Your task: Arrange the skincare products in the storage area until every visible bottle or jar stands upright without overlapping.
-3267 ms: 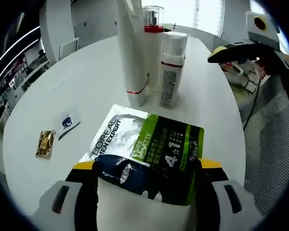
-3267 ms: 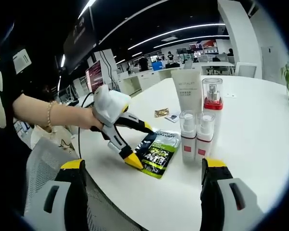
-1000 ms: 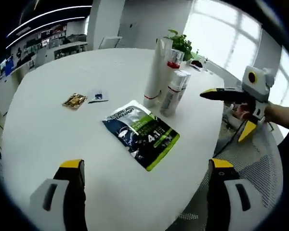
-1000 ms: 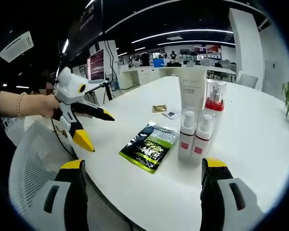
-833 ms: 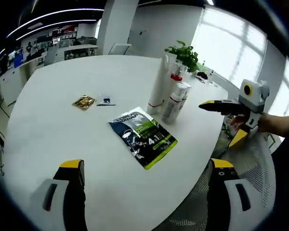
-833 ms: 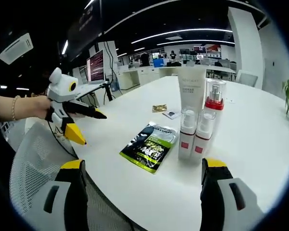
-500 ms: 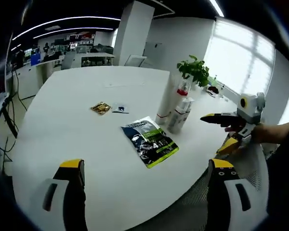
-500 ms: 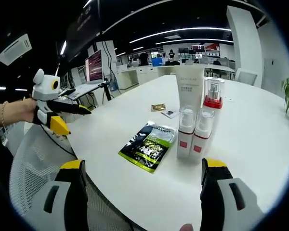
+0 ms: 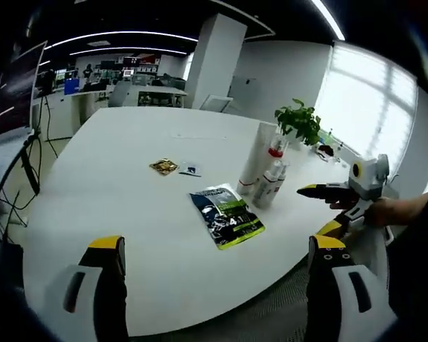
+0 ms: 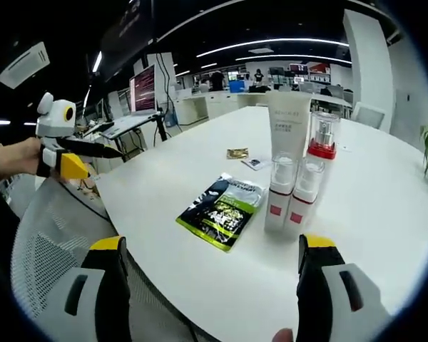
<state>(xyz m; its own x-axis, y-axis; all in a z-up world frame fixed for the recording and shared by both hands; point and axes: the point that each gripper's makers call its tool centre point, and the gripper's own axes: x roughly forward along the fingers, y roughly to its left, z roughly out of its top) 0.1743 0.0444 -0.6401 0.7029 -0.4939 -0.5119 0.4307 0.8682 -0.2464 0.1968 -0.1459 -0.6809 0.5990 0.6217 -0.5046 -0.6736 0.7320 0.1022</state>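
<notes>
A: How are the products set out in the left gripper view?
B: On the white table (image 9: 128, 214), right of centre, a tall white tube (image 9: 255, 158), a red-collared pump bottle (image 9: 274, 155) and two small clear-capped bottles (image 9: 268, 187) are seen upright in a tight cluster. A L'Oreal Men Expert sachet (image 9: 227, 215) is laid flat just beside them, and a gold packet (image 9: 163, 167) and a small blue-and-white packet (image 9: 190, 170) are found further up left.

A: What is held in the bottles?
B: That cannot be told.

A: And the grippers?
B: The left gripper (image 9: 212, 299) is held wide apart, empty, at the frame's bottom. The right gripper (image 10: 212, 299) is likewise spread wide with nothing between its jaws; the cluster is seen at centre right there.
</notes>
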